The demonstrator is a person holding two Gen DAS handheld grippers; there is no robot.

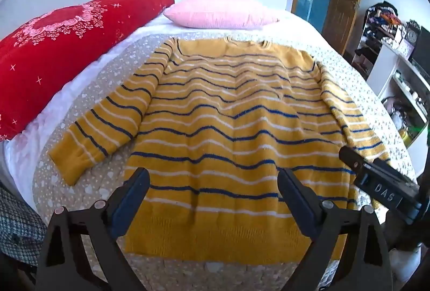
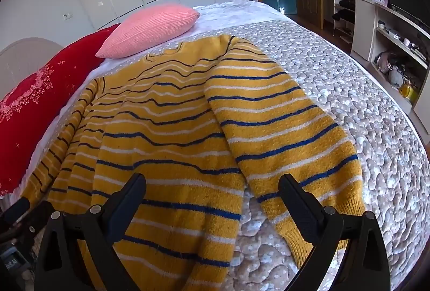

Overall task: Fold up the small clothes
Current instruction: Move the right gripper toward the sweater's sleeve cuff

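A yellow sweater [image 1: 225,129] with blue and white stripes lies flat on the bed, collar far, hem near, both sleeves spread down its sides. My left gripper [image 1: 213,183] is open and empty, just above the hem. My right gripper [image 2: 212,189] is open and empty, over the gap between the sweater body [image 2: 161,146] and its right sleeve [image 2: 285,135]. The right gripper's body also shows in the left wrist view [image 1: 381,180], at the right sleeve's cuff.
The bed has a grey heart-print quilt [image 2: 349,108]. A pink pillow [image 1: 217,13] and a red cushion [image 1: 61,41] lie at the far and left sides. White shelves [image 2: 389,30] with clutter stand to the right of the bed.
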